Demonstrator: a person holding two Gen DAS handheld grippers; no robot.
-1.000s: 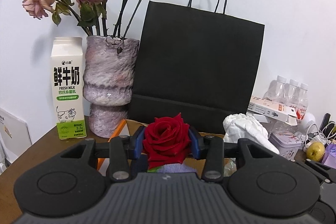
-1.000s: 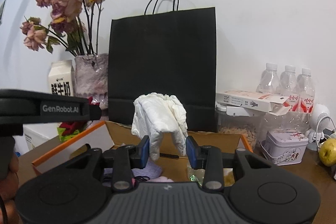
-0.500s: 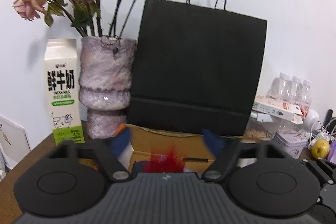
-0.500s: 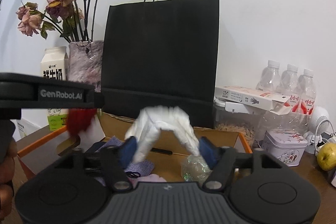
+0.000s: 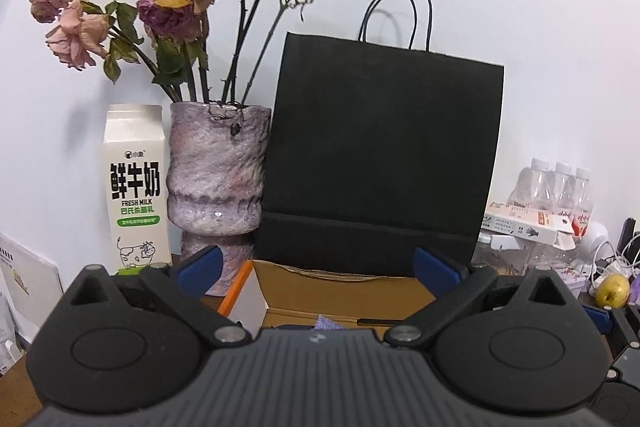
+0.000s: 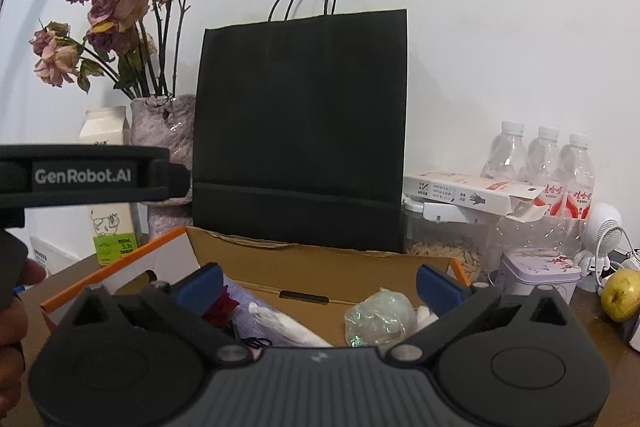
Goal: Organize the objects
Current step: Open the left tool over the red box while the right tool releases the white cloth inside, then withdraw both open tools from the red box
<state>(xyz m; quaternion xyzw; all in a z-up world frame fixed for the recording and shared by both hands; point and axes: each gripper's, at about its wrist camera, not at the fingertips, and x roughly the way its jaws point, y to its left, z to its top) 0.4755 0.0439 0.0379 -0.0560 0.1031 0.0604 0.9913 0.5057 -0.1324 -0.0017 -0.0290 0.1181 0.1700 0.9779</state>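
— Are the jaws holding anything?
— No. The left gripper point(image 5: 316, 265) and right gripper point(image 6: 318, 285) are both wide apart, with nothing in them.
— Where are the things?
— In the box point(image 6: 320, 261): the rose point(image 6: 222, 307) and, I think, a glove point(image 6: 284, 325).
— What could go wrong?
— A low jaw might squash the rose or bump the bag point(image 6: 300, 131) over.

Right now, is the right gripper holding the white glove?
No, the right gripper is open and empty; the white glove lies in the cardboard box.
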